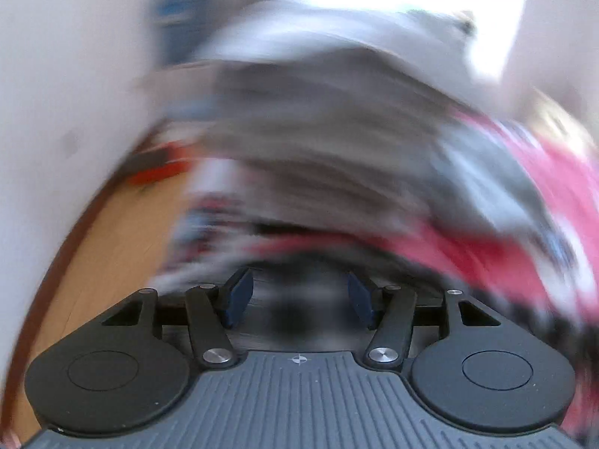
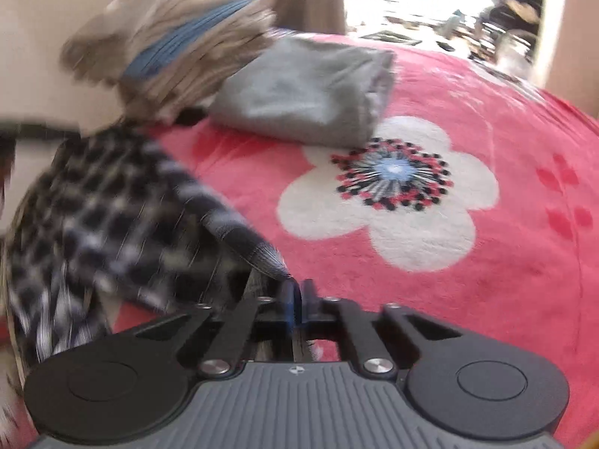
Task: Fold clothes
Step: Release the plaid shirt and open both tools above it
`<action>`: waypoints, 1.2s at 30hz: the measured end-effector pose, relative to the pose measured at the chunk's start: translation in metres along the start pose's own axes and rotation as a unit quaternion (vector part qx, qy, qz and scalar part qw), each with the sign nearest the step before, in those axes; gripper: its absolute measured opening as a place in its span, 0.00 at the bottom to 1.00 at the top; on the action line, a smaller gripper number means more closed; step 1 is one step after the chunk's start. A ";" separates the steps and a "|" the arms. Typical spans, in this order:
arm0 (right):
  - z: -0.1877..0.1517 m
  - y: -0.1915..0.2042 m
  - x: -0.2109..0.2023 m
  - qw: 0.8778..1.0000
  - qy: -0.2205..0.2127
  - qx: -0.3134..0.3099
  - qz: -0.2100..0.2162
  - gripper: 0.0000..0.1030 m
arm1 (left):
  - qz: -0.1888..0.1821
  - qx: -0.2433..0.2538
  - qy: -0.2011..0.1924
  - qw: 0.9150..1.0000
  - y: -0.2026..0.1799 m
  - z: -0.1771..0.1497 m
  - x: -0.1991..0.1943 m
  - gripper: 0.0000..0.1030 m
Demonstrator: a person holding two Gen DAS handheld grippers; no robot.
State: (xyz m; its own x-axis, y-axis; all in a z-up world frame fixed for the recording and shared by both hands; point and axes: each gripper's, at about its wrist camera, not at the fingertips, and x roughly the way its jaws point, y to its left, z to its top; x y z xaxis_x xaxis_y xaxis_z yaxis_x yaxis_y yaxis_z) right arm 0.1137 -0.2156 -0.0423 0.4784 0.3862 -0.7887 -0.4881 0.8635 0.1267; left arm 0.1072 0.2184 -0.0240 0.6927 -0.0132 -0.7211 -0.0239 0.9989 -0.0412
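Right claw (image 2: 297, 301), checked shirt (image 2: 112, 217) up-left

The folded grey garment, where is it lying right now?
In the right wrist view the folded grey garment lies upper centre on the pink blanket, touching the top of its white flower, with a blurred striped pile to its left.

Motion blur smears the heap of clothes (image 1: 329, 142) in the left wrist view beyond telling garments apart. The checked shirt (image 2: 93, 217) is blurred and cut off at the left edge.
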 end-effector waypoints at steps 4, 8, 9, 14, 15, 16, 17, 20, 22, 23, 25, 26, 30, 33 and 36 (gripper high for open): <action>0.005 -0.005 -0.008 1.000 -0.016 0.015 -0.018 0.02 | -0.047 0.131 0.011 0.990 -0.084 -0.022 0.024 0.55; 0.017 -0.007 -0.012 0.999 -0.031 -0.002 -0.037 0.02 | -0.056 0.183 0.002 0.981 -0.117 -0.032 0.038 0.55; 0.020 -0.010 -0.012 0.999 -0.036 0.000 -0.041 0.02 | -0.057 0.184 -0.002 0.981 -0.120 -0.030 0.040 0.55; 0.040 -0.028 0.006 0.997 -0.042 0.015 -0.055 0.02 | -0.045 0.168 -0.016 0.985 -0.117 -0.010 0.059 0.54; 0.044 -0.032 0.011 0.997 -0.041 0.018 -0.058 0.02 | -0.038 0.172 -0.017 0.984 -0.117 -0.008 0.064 0.54; 0.048 -0.036 0.018 0.997 -0.040 0.021 -0.061 0.02 | -0.030 0.176 -0.018 0.984 -0.117 -0.006 0.069 0.54; 0.051 -0.040 0.024 0.997 -0.040 0.024 -0.063 0.02 | -0.022 0.180 -0.019 0.983 -0.116 -0.005 0.072 0.54; 0.059 -0.052 0.043 0.996 -0.038 0.033 -0.071 0.02 | -0.002 0.179 -0.022 0.984 -0.111 -0.002 0.084 0.54; 0.063 -0.057 0.055 0.996 -0.036 0.032 -0.075 0.01 | 0.012 0.178 -0.024 0.984 -0.108 0.000 0.091 0.54; 0.064 -0.058 0.061 0.996 -0.036 0.029 -0.078 0.01 | 0.017 0.174 -0.024 0.984 -0.107 0.001 0.094 0.54; 0.066 -0.062 0.074 0.995 -0.036 0.026 -0.084 0.01 | 0.028 0.168 -0.023 0.985 -0.105 0.002 0.102 0.54; 0.066 -0.064 0.080 0.995 -0.036 0.024 -0.087 0.01 | 0.033 0.163 -0.022 0.986 -0.103 0.003 0.106 0.54; 0.064 -0.074 0.107 0.995 -0.022 0.026 -0.090 0.02 | 0.046 0.138 -0.016 0.989 -0.095 0.007 0.119 0.55; 0.064 -0.097 0.115 0.994 -0.026 0.085 -0.056 0.02 | 0.046 0.121 -0.012 0.992 -0.090 0.008 0.124 0.56; 0.059 -0.146 0.115 0.968 -0.026 0.248 0.018 0.03 | 0.044 0.118 -0.012 0.992 -0.089 0.009 0.124 0.56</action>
State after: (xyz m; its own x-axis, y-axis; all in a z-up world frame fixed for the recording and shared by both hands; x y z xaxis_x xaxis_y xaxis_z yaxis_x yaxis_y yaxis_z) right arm 0.2829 -0.2787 -0.1161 0.5101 0.4235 -0.7486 -0.1000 0.8937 0.4374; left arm 0.2019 0.1285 -0.1040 0.7126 0.0722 -0.6979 0.0826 0.9791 0.1857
